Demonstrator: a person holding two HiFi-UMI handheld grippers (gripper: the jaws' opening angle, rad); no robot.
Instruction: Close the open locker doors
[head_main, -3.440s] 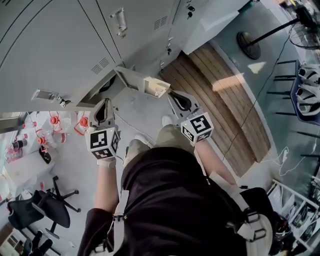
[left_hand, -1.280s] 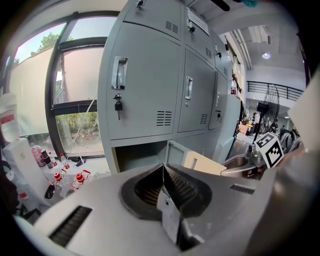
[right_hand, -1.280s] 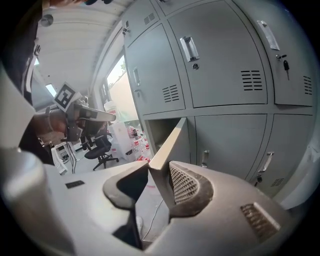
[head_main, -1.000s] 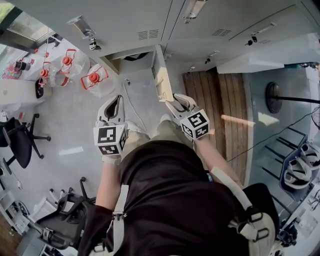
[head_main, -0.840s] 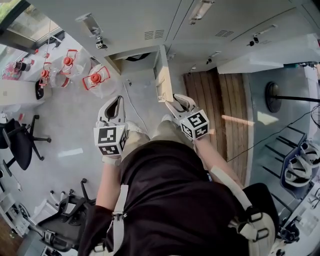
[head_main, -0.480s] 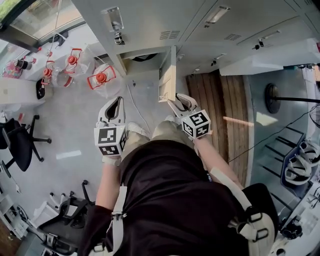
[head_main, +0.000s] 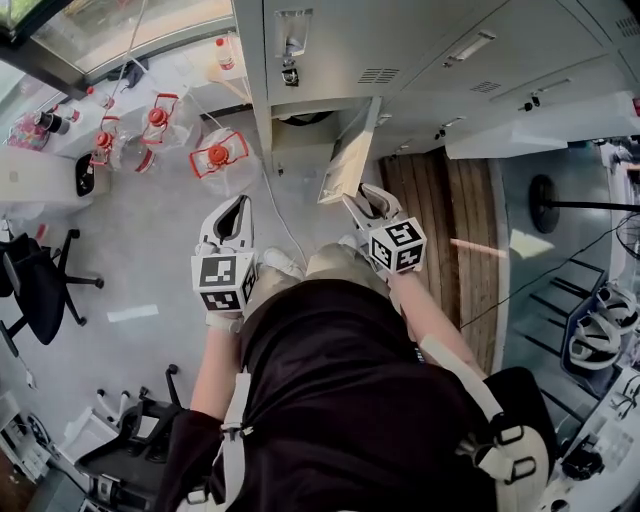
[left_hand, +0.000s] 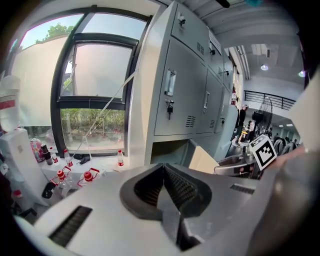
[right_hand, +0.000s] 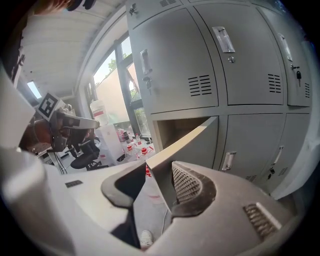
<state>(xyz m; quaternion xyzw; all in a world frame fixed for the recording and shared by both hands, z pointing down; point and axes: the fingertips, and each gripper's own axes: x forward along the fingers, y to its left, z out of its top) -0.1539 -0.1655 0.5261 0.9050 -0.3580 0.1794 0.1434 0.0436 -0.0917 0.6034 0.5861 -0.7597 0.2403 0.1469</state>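
The open locker door (head_main: 350, 150) is standing swung well out from the bottom row of the grey locker bank (head_main: 420, 40), at the end nearest the window (left_hand: 90, 85); it is being carried on its right-hand side, and its free edge is pointing back toward the person. The compartment (head_main: 300, 125) behind it is being left exposed, and something dark, too dim to name, is lying inside. The door's free edge is being straddled by the right gripper (head_main: 362, 203), whose jaws are standing spread and have just been opening. The edge is sitting between them, with the ribbed pad (right_hand: 187, 182) just beside the door's face; no pressing on it can be made out. The left gripper (head_main: 230, 215) is being held off to the left of the door, well apart from it, over the pale floor, with its jaws pressed together on nothing. Below the grippers, a white shoe (head_main: 280, 262) of the person is showing. A thin cable (head_main: 285, 225) is trailing across the floor from the locker's foot. Further left, clear water jugs with red caps (head_main: 218, 155) are standing in a cluster by the window wall, and a black office chair (head_main: 30, 285) is sitting beyond them. To the right of the door, a strip of wooden planking (head_main: 440, 220) is running along the lockers' base.
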